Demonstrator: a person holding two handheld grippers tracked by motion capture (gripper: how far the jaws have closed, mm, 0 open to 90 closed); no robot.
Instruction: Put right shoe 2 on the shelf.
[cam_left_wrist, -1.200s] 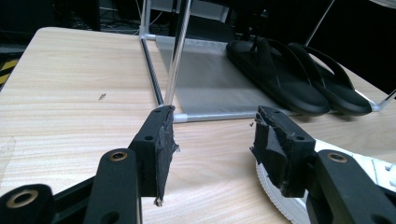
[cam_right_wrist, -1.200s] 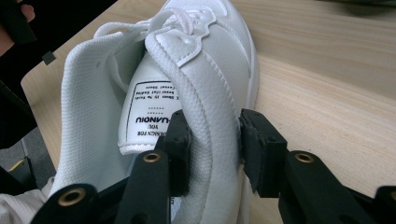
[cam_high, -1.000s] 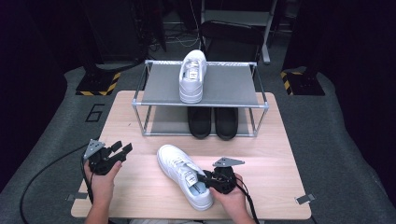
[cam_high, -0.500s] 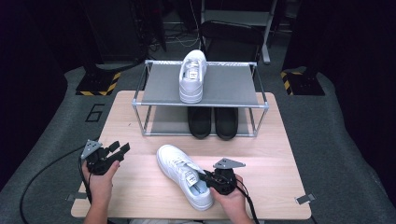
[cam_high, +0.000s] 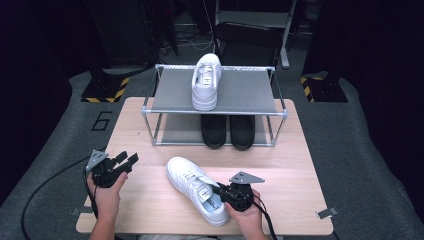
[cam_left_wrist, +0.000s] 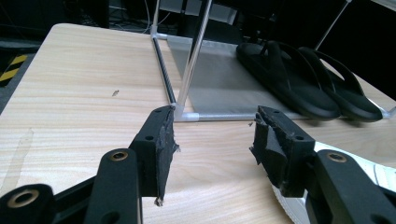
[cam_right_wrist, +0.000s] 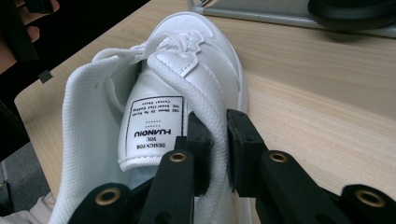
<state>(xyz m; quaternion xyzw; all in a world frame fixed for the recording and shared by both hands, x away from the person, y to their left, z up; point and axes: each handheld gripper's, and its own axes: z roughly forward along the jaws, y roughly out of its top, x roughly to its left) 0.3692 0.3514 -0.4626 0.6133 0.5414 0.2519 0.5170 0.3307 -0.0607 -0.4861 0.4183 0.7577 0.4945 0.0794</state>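
At the left of the table (cam_high: 145, 200), the left hand-held gripper (cam_high: 125, 162) hovers with its jaws spread wide and nothing between them. In the left gripper view it points toward the rack (cam_left_wrist: 189, 65) and the black sandals (cam_left_wrist: 299, 84) on the rack's bottom shelf, and the sneaker's white edge (cam_left_wrist: 373, 170) shows behind its right jaw, apart from it.

The sneaker (cam_high: 192, 187) lies on the table in front of the rack, toe toward the rack and heel toward the person, between the two hand-held grippers and well apart from the left one.

The right hand-held gripper (cam_high: 222, 192) sits at the sneaker's heel end. Its jaws have just been closing and are now clamped on the padded collar (cam_right_wrist: 212, 130), one jaw inside the shoe beside the labelled tongue (cam_right_wrist: 152, 123), the other outside.

On the rack's top shelf stands a second white sneaker (cam_high: 206, 80).
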